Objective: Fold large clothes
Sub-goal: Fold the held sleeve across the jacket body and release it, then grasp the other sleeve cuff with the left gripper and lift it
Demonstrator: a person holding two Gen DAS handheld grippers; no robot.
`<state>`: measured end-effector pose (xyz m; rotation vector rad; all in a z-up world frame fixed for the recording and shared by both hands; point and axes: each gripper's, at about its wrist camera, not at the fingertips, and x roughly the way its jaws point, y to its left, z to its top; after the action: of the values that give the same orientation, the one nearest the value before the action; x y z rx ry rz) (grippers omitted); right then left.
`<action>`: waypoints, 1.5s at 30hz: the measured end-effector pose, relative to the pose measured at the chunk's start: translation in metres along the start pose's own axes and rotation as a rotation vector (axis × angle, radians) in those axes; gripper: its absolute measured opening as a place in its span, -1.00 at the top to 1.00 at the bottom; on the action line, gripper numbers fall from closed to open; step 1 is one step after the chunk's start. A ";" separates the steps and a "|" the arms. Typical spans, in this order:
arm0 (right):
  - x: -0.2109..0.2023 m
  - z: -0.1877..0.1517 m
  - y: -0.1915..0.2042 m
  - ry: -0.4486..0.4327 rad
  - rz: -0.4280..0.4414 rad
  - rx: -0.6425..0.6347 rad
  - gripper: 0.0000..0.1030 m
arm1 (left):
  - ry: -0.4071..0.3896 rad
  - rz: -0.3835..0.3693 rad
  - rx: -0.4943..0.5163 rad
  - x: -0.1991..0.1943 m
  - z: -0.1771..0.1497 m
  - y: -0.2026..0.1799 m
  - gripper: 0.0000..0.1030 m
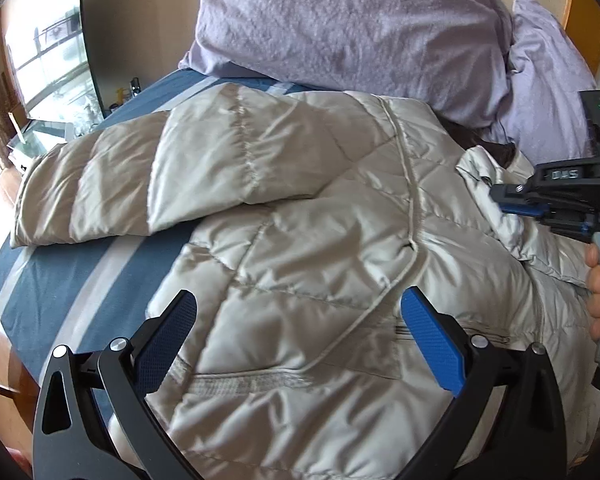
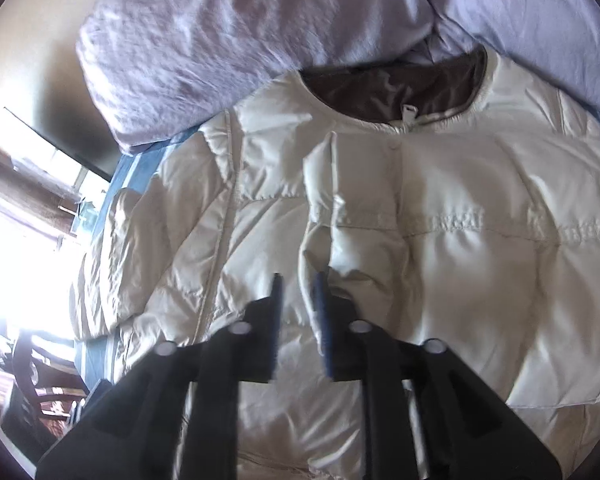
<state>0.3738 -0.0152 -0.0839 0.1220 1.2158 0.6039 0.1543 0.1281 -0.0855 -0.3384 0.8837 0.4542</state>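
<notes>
puffer jacket (image 1: 320, 216): showing glossy quilted cloth | pillow (image 1: 340, 20): looking fuzzy, matt | gripper pads (image 1: 432, 336): showing textured plastic

Daylight is pouring in from the window (image 1: 48, 64) at the left of both views; in the right wrist view it is blowing out to white glare; the jacket (image 2: 440, 240) there is looking washed-out and softly blurred. The left wrist view is staying sharper, with soft shadows lying in the quilting; both fisheye frames are bending and darkening at the edges.
</notes>
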 end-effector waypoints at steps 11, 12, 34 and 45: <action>-0.034 0.015 -0.041 -0.154 -0.270 0.010 0.08 | -0.006 0.037 -0.052 0.004 0.013 0.027 -0.97; -0.028 0.013 -0.044 -0.140 -0.280 0.013 0.01 | -0.009 0.041 -0.054 0.005 0.014 0.029 -0.97; 0.004 -0.005 -0.031 -0.061 -0.302 -0.024 -0.42 | 0.019 0.218 -0.360 0.004 0.044 0.163 -0.97; -0.027 -0.017 -0.031 -0.096 -0.290 -0.053 -0.49 | 0.110 0.352 -0.567 0.029 0.051 0.263 -0.79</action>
<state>0.3644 -0.0589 -0.0797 -0.0686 1.0990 0.3721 0.0693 0.3828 -0.1039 -0.7368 0.9144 1.0257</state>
